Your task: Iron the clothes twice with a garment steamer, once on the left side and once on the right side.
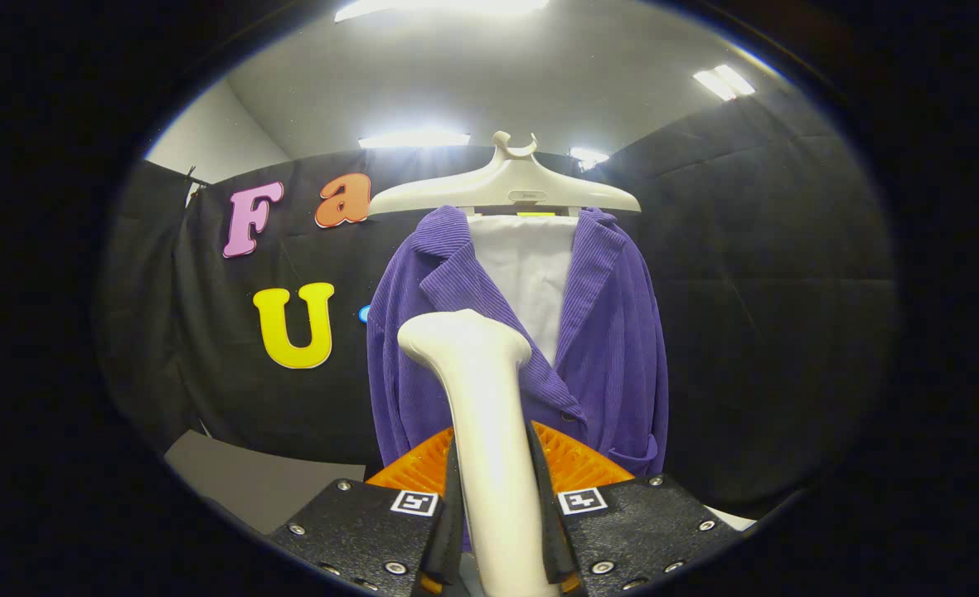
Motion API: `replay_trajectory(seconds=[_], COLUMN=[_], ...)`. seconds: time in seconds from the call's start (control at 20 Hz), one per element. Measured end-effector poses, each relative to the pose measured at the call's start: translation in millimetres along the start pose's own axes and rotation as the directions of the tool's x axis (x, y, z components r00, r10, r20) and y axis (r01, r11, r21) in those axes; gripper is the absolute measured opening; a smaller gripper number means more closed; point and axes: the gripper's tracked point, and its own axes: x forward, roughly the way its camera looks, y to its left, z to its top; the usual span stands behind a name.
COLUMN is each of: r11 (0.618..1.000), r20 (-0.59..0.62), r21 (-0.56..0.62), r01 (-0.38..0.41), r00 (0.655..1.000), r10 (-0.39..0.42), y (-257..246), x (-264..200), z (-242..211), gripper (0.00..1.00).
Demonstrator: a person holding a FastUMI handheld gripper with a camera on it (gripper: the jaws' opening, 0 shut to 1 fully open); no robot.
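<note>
Tongs (pixel 496 497) clamped on the garment steamer (pixel 482 414), both fingers pressing its handle, head up just ahead of them. Purple jacket (pixel 613 332) hangs beyond on a white hanger (pixel 506 186), open front showing a white panel (pixel 530 265). Steamer hides the jacket's lower left front; its hem is cut off behind the fingers.

steamer (pixel 489 431) between the claw (pixel 493 481) fingers, before jacket (pixel 530 332) on hanger (pixel 506 186)
</note>
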Motion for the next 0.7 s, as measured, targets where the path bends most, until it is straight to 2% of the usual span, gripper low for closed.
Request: replay_trajectory(seconds=[0.3, 0.7], r11=[1.0, 0.995], r20=[0.008, -0.089], r21=[-0.007, -0.005], r01=[0.026, 0.102], r00=[1.0, 0.991], r10=[-0.026, -0.102], y=[9, 4], x=[13, 14], z=[-14, -74], gripper=[0.38, 0.38])
